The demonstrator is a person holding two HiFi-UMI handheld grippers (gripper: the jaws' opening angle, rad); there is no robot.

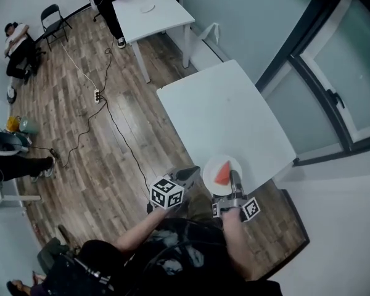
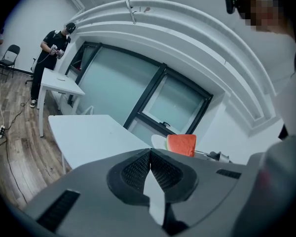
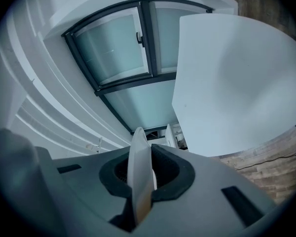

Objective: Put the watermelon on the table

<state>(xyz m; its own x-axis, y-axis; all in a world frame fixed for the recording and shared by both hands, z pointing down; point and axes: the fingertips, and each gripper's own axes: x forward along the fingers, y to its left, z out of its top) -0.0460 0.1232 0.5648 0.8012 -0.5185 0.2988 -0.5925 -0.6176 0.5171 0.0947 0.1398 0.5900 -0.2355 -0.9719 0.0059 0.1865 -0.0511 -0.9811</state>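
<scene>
left claw (image 2: 149, 156): jaws pressed together, nothing between them. It's riding just to the left of the plate.

watermelon (image 1: 222, 173): a red wedge lying on the plate. It's right in front of the right claw's tips and off to the right of the left claw.

plate (image 1: 209, 179): small, white, held by its near rim only. The loaded part sticks out ahead of the claw.

right claw (image 3: 140, 168): clamped on the plate's rim. You can see the rim edge-on between the pads.

table (image 1: 222, 110): white top, ahead of and below both claws. The plate sits over its near corner, but I can't tell if it's touching down or held just above.

how it'll handle (my guess): the slice looks light, soft and wet, so it'll skate if the plate tips. The plate is stiff and smooth, and a one-edge pinch wants to droop.

where to hold: I'd keep the rim grip and stay level. If the wedge has to be picked up bare, go for the rind edge, not the flesh.
</scene>
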